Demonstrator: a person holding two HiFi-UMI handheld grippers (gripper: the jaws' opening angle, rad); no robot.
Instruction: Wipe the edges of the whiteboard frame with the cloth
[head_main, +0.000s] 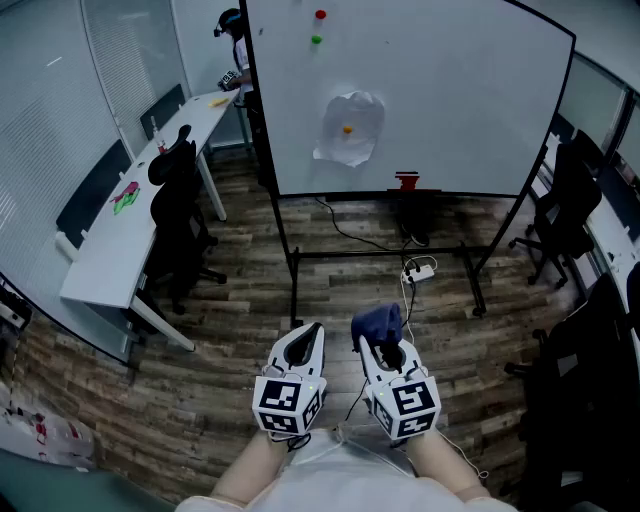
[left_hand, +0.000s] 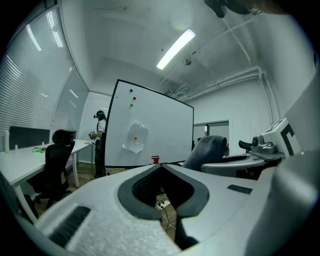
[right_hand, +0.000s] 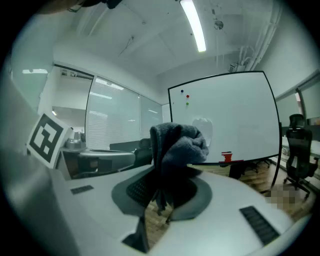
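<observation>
Head view: whiteboard (head_main: 450, 100) stands on a black stand, well ahead of both grippers. Its dark frame (head_main: 400, 193) runs round the white face. Both grippers sit low, close to the person's body, well short of the board and pointing toward it.

Right gripper (head_main: 386, 345): jaws pinched on a dark blue cloth (head_main: 378, 322), which bunches up above the tips. Right gripper view shows the cloth wedged between the pads, with its folds rising in front of the board. Cloth is well apart from the frame.

Left gripper (head_main: 308, 338): on the side of the right one away from the board's right edge. Jaws are pressed together at the tips with nothing between them. Left gripper view shows only floor through the hollow behind the tips.

On the board: crumpled paper (head_main: 350, 128) near centre, red magnet (head_main: 320, 14) and green magnet (head_main: 316, 40) above it, small red item (head_main: 406, 181) on the lower frame edge. Power strip (head_main: 420, 271) lies on the floor below the board. Desk (head_main: 120, 230) and chair (head_main: 178, 215) are left of the board. A person (head_main: 232, 50) stands at its far left edge.
</observation>
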